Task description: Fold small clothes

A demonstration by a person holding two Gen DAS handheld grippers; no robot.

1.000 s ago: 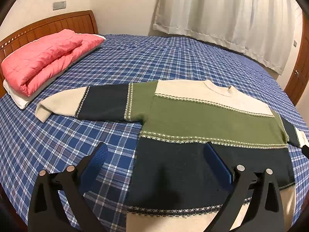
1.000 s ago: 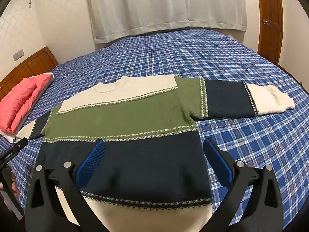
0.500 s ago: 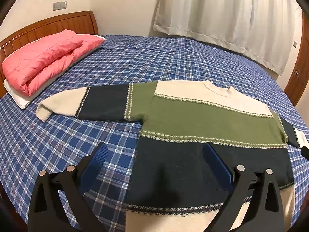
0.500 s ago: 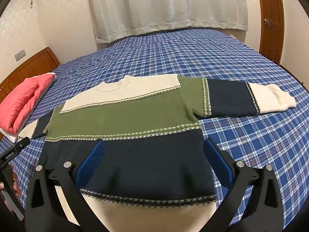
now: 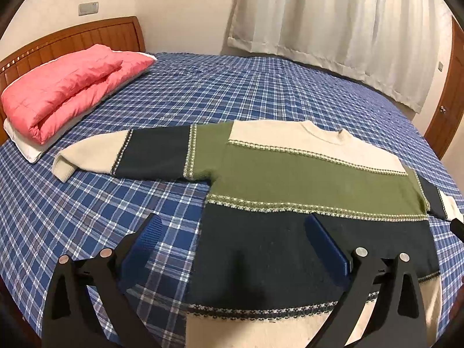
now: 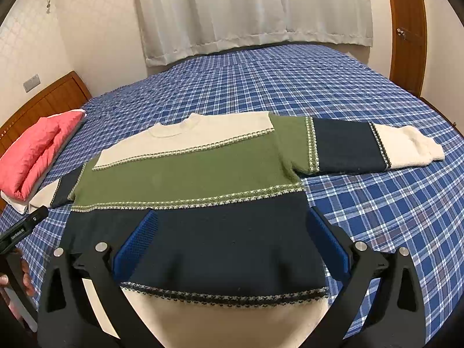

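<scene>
Through the left wrist camera I see my left gripper (image 5: pixel 232 237) with its blue-padded fingers (image 5: pixel 143 239) spread wide and holding nothing. Far off beyond the left finger, a folded pink quilt (image 5: pixel 66 92) rests on a white pillow (image 5: pixel 24 145) against the wooden headboard (image 5: pixel 75 39). Ahead of that finger the sweater's (image 5: pixel 304 179) left sleeve (image 5: pixel 127 153) stretches flat across the blue plaid bedspread (image 5: pixel 72 211), cream cuff outermost. The side edge of the sweater's navy band falls between my two fingers; the left finger hangs over bare bedspread, the right finger over the navy knit. The cream hem lies nearest me, the neckline farthest, beyond the right fingertip. White curtains (image 5: pixel 333 20) hang at the back.

Through the right wrist camera, the left tool (image 6: pixel 23 229) shows as a black bar at the far left edge, with a hand (image 6: pixel 26 278) just visible below it. My right gripper (image 6: pixel 235 237) also has its fingers (image 6: pixel 136 243) spread apart, empty. Both hover above the sweater (image 6: pixel 188 174): the left finger over the navy band, the right finger at its right side edge. I cannot tell whether either pad touches the cloth. Beyond the right finger, the right sleeve (image 6: pixel 362 148) lies straight out on the bedspread (image 6: pixel 377 217), ending in a cream cuff. A wooden door (image 6: pixel 406 29) stands behind, to the right.
</scene>
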